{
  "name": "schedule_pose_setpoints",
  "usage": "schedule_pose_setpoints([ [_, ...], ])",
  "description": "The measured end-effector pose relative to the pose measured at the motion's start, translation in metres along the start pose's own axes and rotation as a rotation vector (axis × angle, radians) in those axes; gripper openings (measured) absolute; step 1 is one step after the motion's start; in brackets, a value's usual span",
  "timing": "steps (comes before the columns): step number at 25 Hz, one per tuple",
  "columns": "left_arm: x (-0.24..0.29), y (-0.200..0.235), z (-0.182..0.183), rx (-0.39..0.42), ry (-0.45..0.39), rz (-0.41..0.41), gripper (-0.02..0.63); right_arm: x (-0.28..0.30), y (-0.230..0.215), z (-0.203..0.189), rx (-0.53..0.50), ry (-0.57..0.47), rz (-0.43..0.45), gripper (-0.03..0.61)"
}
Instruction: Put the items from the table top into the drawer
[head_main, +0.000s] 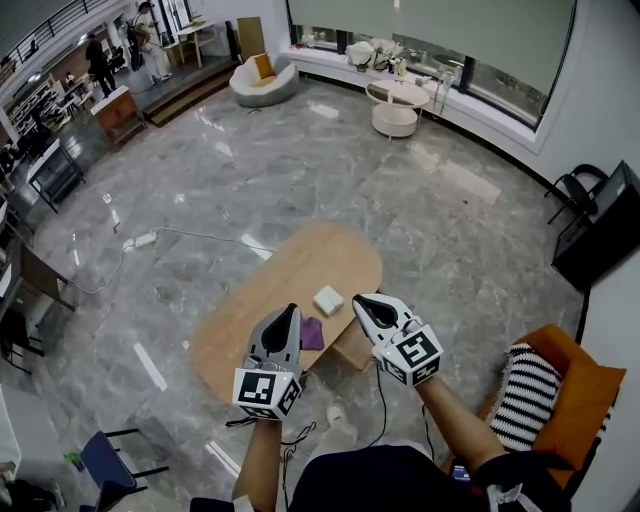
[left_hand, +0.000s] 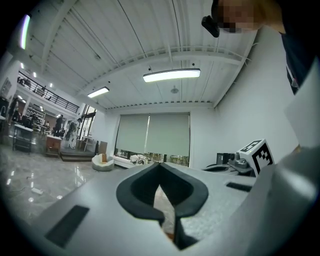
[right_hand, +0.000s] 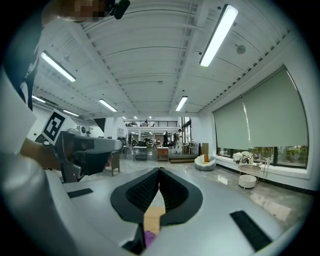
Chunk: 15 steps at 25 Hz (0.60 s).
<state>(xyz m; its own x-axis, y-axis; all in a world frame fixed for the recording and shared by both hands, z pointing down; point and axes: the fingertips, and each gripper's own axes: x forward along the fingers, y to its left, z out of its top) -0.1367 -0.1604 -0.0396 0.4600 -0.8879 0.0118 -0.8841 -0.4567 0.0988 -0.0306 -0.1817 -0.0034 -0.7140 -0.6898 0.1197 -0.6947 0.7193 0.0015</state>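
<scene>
Items not stowed yet: white box (head_main: 328, 300) sits on the wooden counter (head_main: 270, 290) near its near-right end, and the flat purple item (head_main: 312, 333) lies just beside it, nearer and slightly left, at the counter's near edge. Both are out in the open on the counter, nothing on top of them.

Tan boxy part at the near edge, right of the purple item, looks like the drawer (head_main: 352, 350). Can't tell if it's pulled out, and nothing shows inside it from here.

Progress, my read: basically at the start. Zero items in, two visible to go. Drawer access may need sorting first.

Left gripper (head_main: 291, 310): jaws together at the tips, nothing between them, touching nothing. It points level over the near edge, above the purple item.

Right gripper (head_main: 361, 299): jaws fully together, empty, no contact. It sits just right of the white box, above the drawer part. Its own view shows a sliver of counter and purple past the closed tips.

Both need to open before any pick.
</scene>
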Motion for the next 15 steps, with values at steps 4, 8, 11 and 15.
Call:
schedule_pose_setpoints([
  [4, 0.003, -0.002, -0.007, -0.026, 0.008, 0.014, 0.004, 0.001, -0.003, -0.004, 0.007, 0.01, -0.009, 0.017],
  [8, 0.005, -0.012, -0.017, -0.029, 0.026, 0.02, 0.003, -0.004, -0.006, -0.009, 0.012, 0.01, 0.003, 0.017],
  [11, 0.004, -0.017, -0.025, -0.042, 0.029, 0.04, 0.003, -0.007, -0.009, -0.015, 0.013, 0.017, 0.016, 0.017],
  [15, 0.003, -0.024, -0.043, -0.037, 0.035, 0.056, 0.004, -0.013, -0.013, -0.032, 0.017, 0.022, 0.026, 0.017],
])
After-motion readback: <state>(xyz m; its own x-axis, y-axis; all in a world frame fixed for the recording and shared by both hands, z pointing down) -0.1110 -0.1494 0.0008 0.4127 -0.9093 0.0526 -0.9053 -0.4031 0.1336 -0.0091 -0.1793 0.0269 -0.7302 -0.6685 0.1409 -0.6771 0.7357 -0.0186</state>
